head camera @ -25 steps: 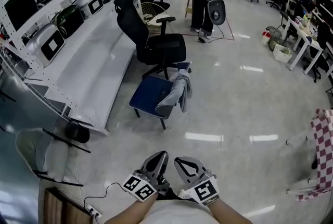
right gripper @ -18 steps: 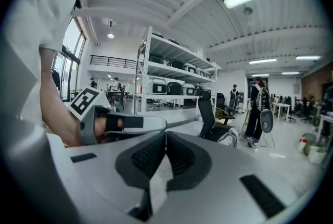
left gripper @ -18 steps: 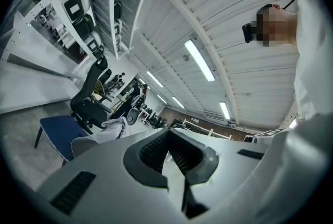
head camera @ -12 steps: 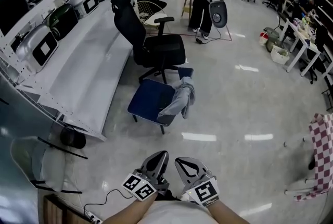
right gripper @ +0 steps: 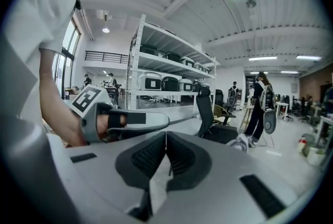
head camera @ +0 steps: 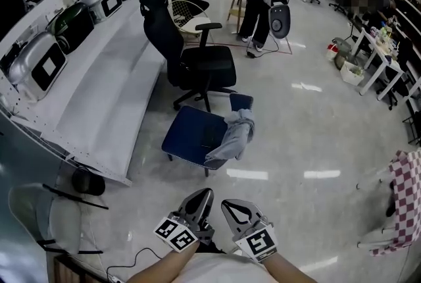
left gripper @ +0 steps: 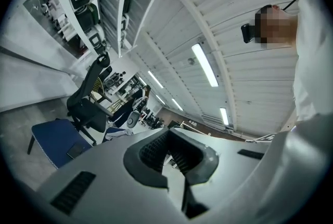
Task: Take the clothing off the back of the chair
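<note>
Head view: the grey clothing (head camera: 233, 138) hangs over the back of the blue chair (head camera: 191, 133), on its 3 o'clock side. It is at 12 o'clock from the left gripper (head camera: 205, 193) and right gripper (head camera: 226, 204) and well apart from both.

Left gripper view: the jaws are pressed together and empty, with the chair at 9 o'clock.

Right gripper view: the jaws are likewise together with nothing between them, and the clothing (right gripper: 240, 143) lies at 3 o'clock.

The step in hand looks like the approach. The next move calls for getting close, spreading one pair of jaws, pinching a fold at the top of the chair back and lifting it clear.
</note>
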Motion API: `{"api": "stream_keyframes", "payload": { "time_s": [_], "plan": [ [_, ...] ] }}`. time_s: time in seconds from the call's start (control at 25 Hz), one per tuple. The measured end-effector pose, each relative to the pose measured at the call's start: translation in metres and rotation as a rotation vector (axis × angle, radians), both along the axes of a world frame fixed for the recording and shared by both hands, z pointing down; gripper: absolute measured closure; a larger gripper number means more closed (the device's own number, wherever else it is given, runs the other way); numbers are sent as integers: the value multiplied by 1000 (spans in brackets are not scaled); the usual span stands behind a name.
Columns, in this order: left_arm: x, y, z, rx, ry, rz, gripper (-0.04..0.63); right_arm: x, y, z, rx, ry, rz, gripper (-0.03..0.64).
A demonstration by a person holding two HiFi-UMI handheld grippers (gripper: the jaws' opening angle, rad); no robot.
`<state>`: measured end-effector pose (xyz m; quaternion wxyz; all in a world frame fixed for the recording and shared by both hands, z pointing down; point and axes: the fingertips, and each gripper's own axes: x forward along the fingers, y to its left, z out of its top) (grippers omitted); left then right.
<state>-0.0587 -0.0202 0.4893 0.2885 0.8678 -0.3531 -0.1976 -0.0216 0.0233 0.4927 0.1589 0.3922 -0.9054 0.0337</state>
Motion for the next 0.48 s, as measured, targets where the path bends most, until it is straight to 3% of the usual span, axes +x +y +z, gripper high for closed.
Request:
{"api": "stream_keyframes", "payload": {
  "time_s": [0.24, 0.48],
  "plan": [
    [-13, -37, -14, 26, 53, 48, 588, -13, -34, -4, -2, 31, 53, 601],
    [-18, -52, -3, -9, 82, 79, 588, -21, -43, 4, -25, 44, 91, 601]
  ]
}}
